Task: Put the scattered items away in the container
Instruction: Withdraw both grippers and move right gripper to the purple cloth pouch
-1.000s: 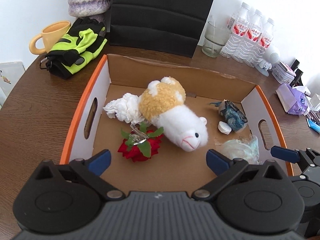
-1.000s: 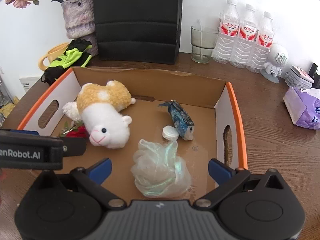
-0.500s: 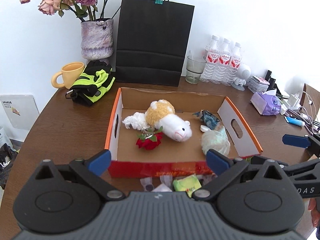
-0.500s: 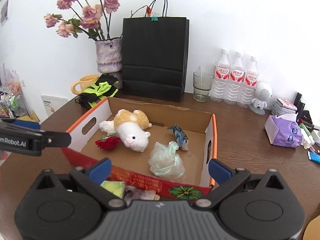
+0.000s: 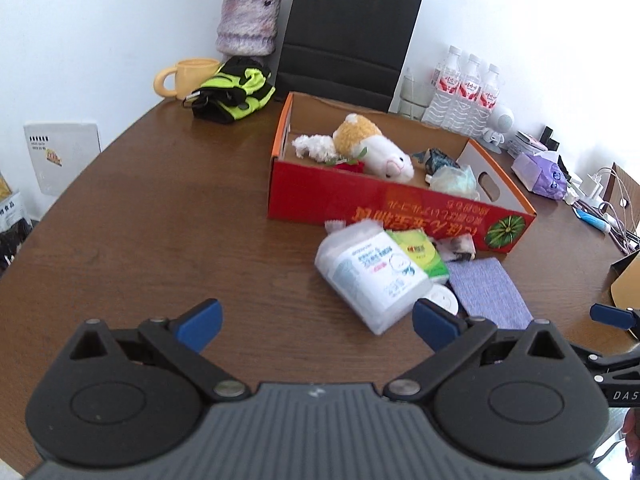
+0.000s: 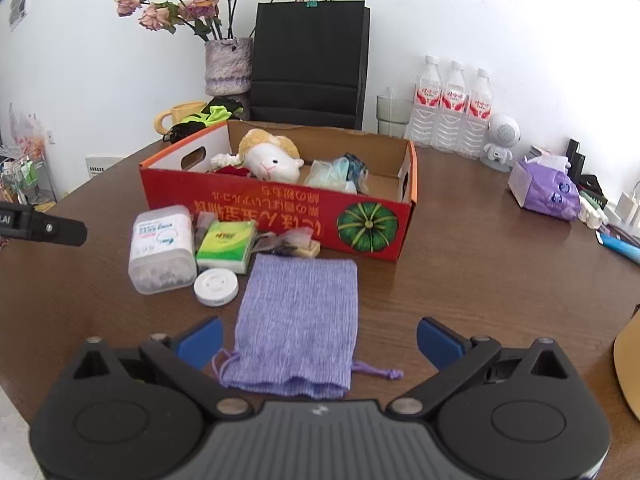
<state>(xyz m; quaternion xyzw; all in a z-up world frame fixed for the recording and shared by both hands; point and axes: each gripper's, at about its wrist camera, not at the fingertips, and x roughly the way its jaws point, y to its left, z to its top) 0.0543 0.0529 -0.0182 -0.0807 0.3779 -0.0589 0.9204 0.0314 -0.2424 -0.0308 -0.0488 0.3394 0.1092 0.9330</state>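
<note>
A red cardboard box (image 6: 280, 216) (image 5: 360, 200) on the brown table holds a plush sheep (image 6: 272, 158), a red rose, a mesh sponge (image 6: 330, 172) and a blue item. In front of it lie a clear cotton-swab box (image 6: 162, 248) (image 5: 370, 270), a green tissue pack (image 6: 226, 246), a white round lid (image 6: 216, 287), a small wrapped item (image 6: 290, 244) and a purple knit pouch (image 6: 298, 320). My right gripper (image 6: 318, 338) is open and empty, low over the pouch's near end. My left gripper (image 5: 316, 320) is open and empty, just short of the swab box.
At the back stand a black paper bag (image 6: 310, 64), a flower vase (image 6: 228, 66), a yellow mug (image 5: 188, 78), neon gloves (image 5: 234, 90), a glass, three water bottles (image 6: 452, 108) and a white robot figure. A purple tissue pack (image 6: 546, 190) lies at the right.
Both grippers have pulled back from over the box and dropped low toward the table in front of it. The loose items in front of the box have come into view.
</note>
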